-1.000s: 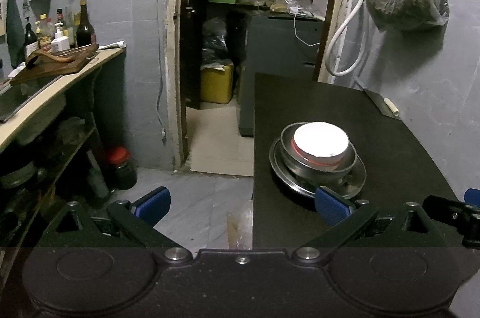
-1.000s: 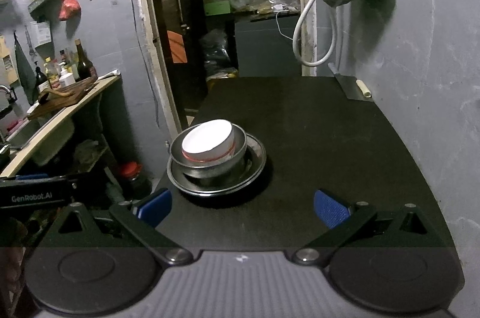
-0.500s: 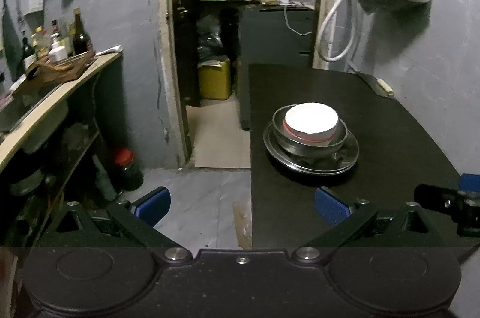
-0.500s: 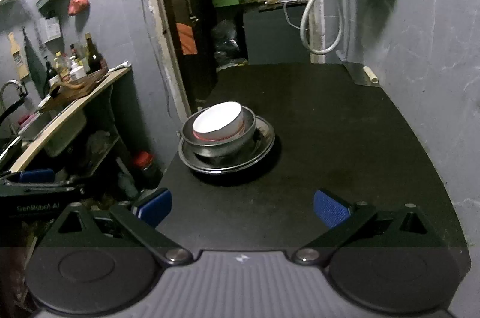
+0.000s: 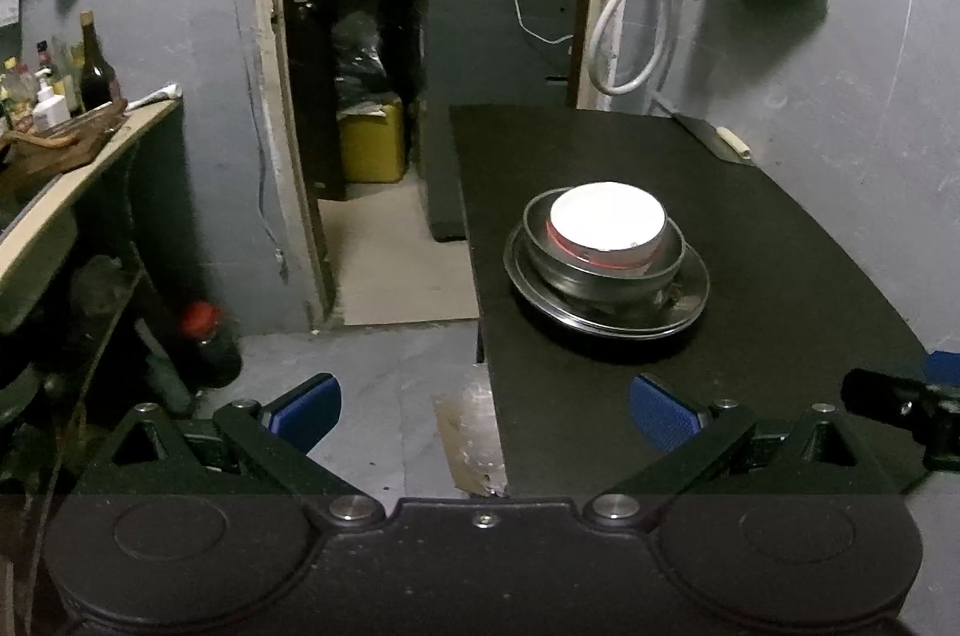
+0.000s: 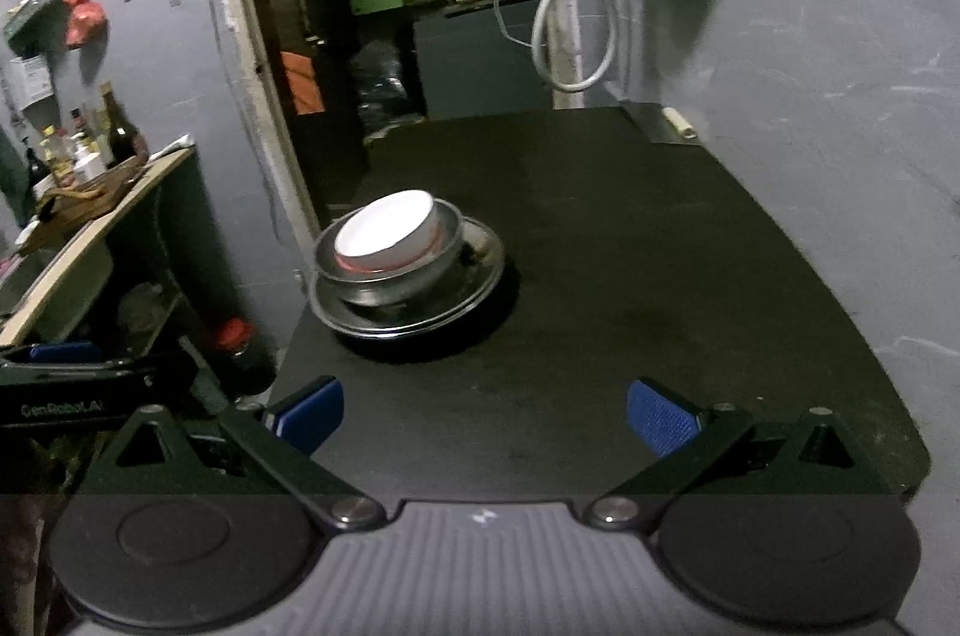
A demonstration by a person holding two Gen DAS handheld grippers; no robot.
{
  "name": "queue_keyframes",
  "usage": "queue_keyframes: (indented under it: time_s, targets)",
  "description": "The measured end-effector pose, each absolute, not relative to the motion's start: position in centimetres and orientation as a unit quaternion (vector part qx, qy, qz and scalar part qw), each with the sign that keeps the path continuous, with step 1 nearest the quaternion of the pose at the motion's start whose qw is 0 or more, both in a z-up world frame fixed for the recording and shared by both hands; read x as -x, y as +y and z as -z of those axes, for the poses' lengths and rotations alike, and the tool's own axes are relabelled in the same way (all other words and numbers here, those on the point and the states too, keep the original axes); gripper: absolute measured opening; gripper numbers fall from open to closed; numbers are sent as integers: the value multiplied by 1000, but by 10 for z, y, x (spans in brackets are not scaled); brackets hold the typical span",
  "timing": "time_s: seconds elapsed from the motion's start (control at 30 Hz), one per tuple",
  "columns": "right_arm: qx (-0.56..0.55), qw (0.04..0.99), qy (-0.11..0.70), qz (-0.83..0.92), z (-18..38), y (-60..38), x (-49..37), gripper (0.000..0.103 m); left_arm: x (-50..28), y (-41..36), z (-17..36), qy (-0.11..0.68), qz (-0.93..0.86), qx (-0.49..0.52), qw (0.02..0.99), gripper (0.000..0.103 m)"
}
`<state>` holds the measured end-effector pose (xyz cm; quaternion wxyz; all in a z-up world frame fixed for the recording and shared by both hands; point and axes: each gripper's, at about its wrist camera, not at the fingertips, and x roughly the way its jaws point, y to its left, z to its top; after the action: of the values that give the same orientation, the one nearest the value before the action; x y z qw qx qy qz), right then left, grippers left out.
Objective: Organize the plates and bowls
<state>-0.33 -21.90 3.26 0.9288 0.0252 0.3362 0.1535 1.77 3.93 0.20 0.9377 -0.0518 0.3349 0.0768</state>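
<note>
Left wrist view: left hand-held gripper [image 5: 485, 407] spread wide, empty — right hand-held gripper [image 6: 485, 411] likewise, touching nothing.

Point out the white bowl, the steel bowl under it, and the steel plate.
white round bowl [image 5: 607, 222]: left wrist view, its bright inside.
round steel bowl [image 6: 414, 279]: right wrist view, outer wall.
round steel plate [image 5: 690, 303]: left wrist view, right rim.

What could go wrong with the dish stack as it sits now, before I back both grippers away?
1. The metal plate sits close to the left edge of the black table, so a nudge might send it off.
2. The white bowl sits high in the metal bowl, perhaps loosely, and could slide.

Both the left gripper and right gripper are open and empty.
</note>
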Motion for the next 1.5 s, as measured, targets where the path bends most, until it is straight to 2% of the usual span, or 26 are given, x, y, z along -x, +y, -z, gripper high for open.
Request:
queue_keyframes:
  time_s: [1.5]
  targets:
    - [3,925,350,-146,-35,-195,7,103,-19,57,6,349,-56,64,933,102]
